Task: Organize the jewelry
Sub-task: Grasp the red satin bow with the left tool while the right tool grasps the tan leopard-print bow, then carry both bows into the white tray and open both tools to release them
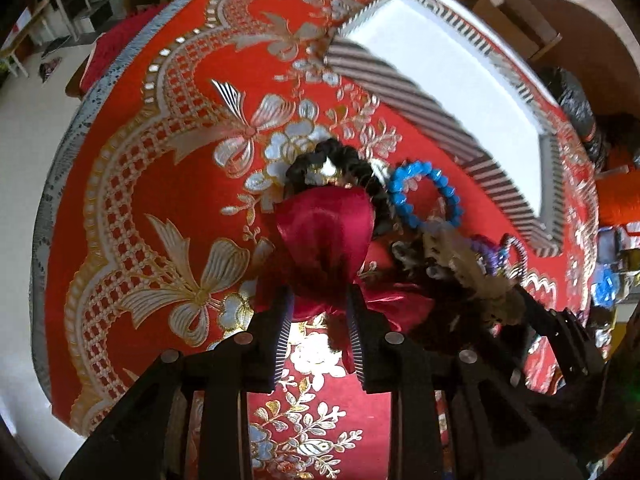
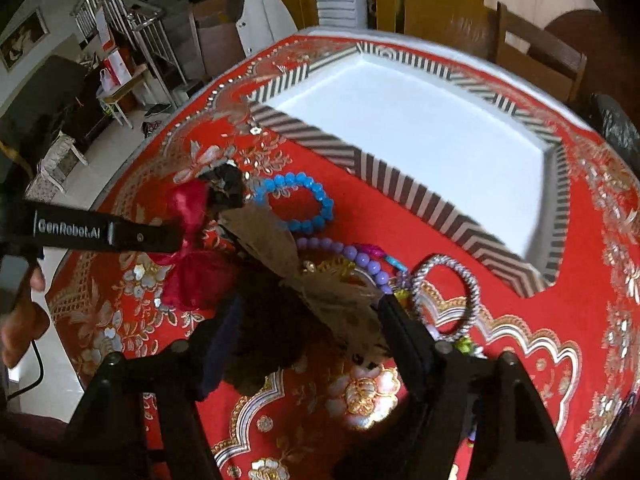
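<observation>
A red satin bow (image 1: 320, 232) lies on the red embroidered tablecloth (image 1: 152, 184). My left gripper (image 1: 320, 312) points down over it, open, its pads on either side of the bow's knot. A brown leafy hair piece (image 2: 272, 236) on a dark ruffle fills the gap between the fingers of my right gripper (image 2: 310, 320), which is shut on it. Beside them lie a blue bead bracelet (image 2: 324, 204), a purple bead bracelet (image 2: 360, 256), a silver twisted bangle (image 2: 444, 260) and a dark braided scrunchie (image 1: 344, 156). The striped-rim white tray (image 2: 304, 128) behind holds nothing.
The round table's edge (image 1: 52, 184) curves along the left, with pale floor beyond. A wooden chair (image 2: 540, 52) stands behind the tray. A hand (image 2: 24, 320) holds the left gripper's handle at the left. Dark and orange objects (image 1: 620, 200) crowd the table's right side.
</observation>
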`<move>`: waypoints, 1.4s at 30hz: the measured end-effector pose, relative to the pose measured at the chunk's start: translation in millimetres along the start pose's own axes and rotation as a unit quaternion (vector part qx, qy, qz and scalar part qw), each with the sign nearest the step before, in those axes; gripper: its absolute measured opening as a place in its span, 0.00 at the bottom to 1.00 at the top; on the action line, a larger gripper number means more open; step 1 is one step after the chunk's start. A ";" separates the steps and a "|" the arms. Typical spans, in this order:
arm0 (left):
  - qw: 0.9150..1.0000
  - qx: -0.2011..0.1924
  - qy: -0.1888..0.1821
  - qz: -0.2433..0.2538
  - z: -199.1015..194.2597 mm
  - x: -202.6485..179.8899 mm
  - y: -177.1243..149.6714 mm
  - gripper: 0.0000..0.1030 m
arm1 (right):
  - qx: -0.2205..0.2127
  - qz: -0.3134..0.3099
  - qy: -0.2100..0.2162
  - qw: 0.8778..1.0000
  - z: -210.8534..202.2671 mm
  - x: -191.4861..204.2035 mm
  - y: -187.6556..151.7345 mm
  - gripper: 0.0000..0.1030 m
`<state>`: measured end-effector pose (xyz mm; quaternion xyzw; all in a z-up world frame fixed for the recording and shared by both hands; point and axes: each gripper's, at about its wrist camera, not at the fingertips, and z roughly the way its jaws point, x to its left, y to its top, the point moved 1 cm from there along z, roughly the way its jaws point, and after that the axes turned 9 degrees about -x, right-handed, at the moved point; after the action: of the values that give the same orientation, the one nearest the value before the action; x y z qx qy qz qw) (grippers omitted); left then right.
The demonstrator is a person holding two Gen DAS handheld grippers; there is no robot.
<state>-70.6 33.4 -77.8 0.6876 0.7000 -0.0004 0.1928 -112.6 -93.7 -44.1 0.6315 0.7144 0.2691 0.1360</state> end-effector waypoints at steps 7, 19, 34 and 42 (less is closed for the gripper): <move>0.999 -0.020 0.002 0.031 1.8 -12.8 -1.5 0.04 | 0.005 0.038 0.032 0.999 3.4 -7.8 -3.4 0.09; 0.997 -0.055 -0.044 0.042 -45.5 -9.1 12.6 0.00 | -0.055 0.078 0.064 0.993 -61.6 -16.9 16.4 0.05; 0.986 -0.122 -0.062 0.091 -72.6 -66.7 82.0 0.00 | -0.118 0.124 0.007 0.985 -98.1 -87.1 71.8 0.05; 0.988 -0.114 -0.041 0.097 -27.0 -99.0 135.5 0.00 | -0.091 0.155 -0.036 0.983 -56.3 -153.1 100.0 0.05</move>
<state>50.6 -47.3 9.8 0.7251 0.6171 0.0703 0.2974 -34.5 -249.2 35.3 0.7286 0.5750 0.3282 0.1754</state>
